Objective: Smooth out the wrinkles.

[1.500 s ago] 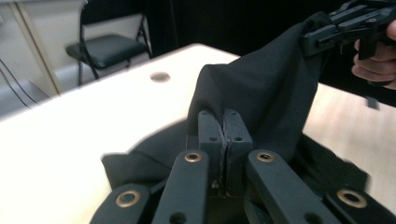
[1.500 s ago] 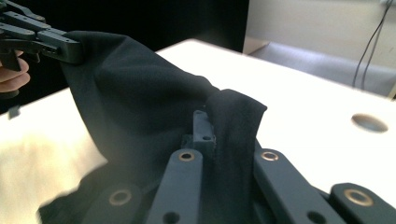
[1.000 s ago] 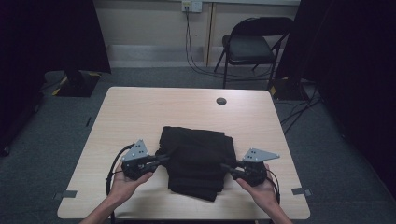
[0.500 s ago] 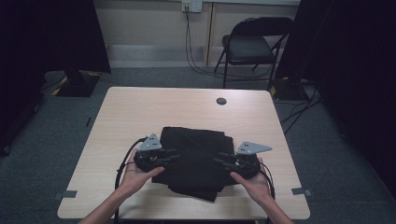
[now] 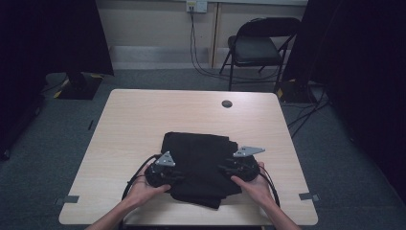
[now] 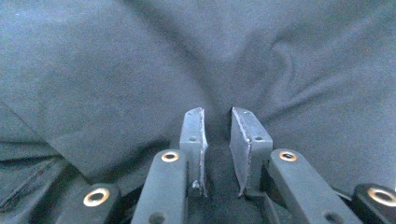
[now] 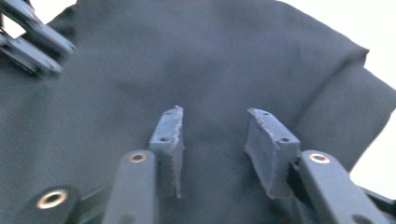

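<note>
Your left gripper (image 5: pixel 178 175) sits at the left edge of one folded black cloth (image 5: pixel 201 153), and your right gripper (image 5: pixel 225 168) at its right edge, both pointing inward over the fabric. That makes two grippers, two hands and one cloth, which lies on the near half of the table (image 5: pixel 143 120). From the left gripper view you see jaws with a narrow gap, fabric (image 6: pixel 140 70) lying between and beneath them; whether they pinch it cannot be told. Looking along the right gripper (image 7: pixel 212 135), the jaws stand wider apart over the cloth (image 7: pixel 233 56), with the other gripper's jaws in the upper left corner. Up high, one folding chair (image 5: pixel 258 48) stands beyond the table.
</note>
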